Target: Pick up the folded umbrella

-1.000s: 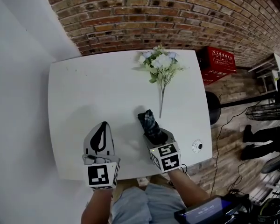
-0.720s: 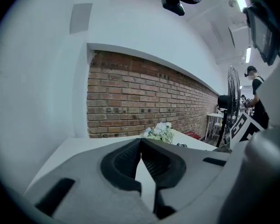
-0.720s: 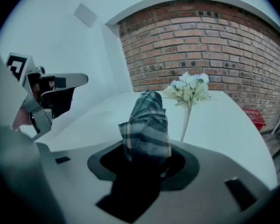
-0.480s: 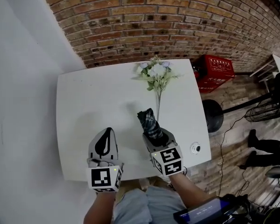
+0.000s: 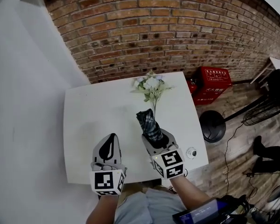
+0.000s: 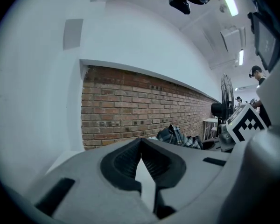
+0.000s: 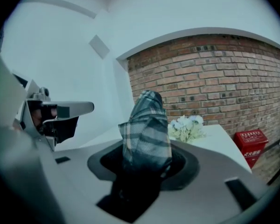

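The folded umbrella [image 5: 149, 125], dark with a grey plaid pattern, is held up off the white table [image 5: 88, 125] and points toward the brick wall. My right gripper [image 5: 155, 138] is shut on its near end; in the right gripper view the umbrella [image 7: 146, 134] rises up between the jaws. My left gripper [image 5: 108, 146] hangs to the left of it above the table, shut with its tips meeting and nothing between them [image 6: 141, 155]. The umbrella [image 6: 177, 136] shows at the right of the left gripper view.
A bunch of white artificial flowers [image 5: 150, 87] lies at the table's far edge. A small round white object [image 5: 192, 152] sits by the near right corner. Right of the table are a red crate [image 5: 213, 80] and a black fan base [image 5: 211, 126]. A brick wall [image 5: 168, 27] stands behind.
Both grippers have risen above the table, the right one carrying the umbrella up and tilting it more upright. The table looks smaller and further below.
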Tool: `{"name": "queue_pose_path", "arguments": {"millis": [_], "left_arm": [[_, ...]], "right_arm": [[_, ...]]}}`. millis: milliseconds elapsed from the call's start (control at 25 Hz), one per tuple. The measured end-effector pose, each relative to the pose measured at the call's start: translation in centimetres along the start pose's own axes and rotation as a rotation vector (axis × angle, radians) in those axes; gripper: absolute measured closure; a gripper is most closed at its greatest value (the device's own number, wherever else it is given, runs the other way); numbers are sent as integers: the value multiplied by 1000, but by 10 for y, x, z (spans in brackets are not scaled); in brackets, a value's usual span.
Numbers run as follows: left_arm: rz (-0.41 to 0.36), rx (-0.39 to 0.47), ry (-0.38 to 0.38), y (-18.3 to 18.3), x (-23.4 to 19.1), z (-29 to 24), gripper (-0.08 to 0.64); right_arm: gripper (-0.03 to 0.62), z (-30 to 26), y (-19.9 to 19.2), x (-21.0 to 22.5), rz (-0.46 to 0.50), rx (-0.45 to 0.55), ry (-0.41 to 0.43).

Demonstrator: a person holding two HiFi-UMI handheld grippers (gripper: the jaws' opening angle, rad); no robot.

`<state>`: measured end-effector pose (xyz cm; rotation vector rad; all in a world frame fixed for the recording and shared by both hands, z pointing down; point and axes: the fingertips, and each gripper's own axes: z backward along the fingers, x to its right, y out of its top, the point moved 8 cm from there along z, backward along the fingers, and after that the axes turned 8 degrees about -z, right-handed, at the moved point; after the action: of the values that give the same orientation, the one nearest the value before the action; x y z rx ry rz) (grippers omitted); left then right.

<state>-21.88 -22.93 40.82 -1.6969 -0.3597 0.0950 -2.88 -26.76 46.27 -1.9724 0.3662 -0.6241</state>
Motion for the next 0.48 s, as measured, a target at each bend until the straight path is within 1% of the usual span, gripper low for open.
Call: {"name": "queue_pose_path", "arguments": {"millis": [320, 480], "left_arm": [[-52, 79, 28, 38, 12, 17, 552], [-70, 111, 54, 53, 16, 28, 552]], "right_arm": [[390, 32, 43, -12, 54, 141, 35], [390, 51, 64, -18, 83, 211, 51]]}}
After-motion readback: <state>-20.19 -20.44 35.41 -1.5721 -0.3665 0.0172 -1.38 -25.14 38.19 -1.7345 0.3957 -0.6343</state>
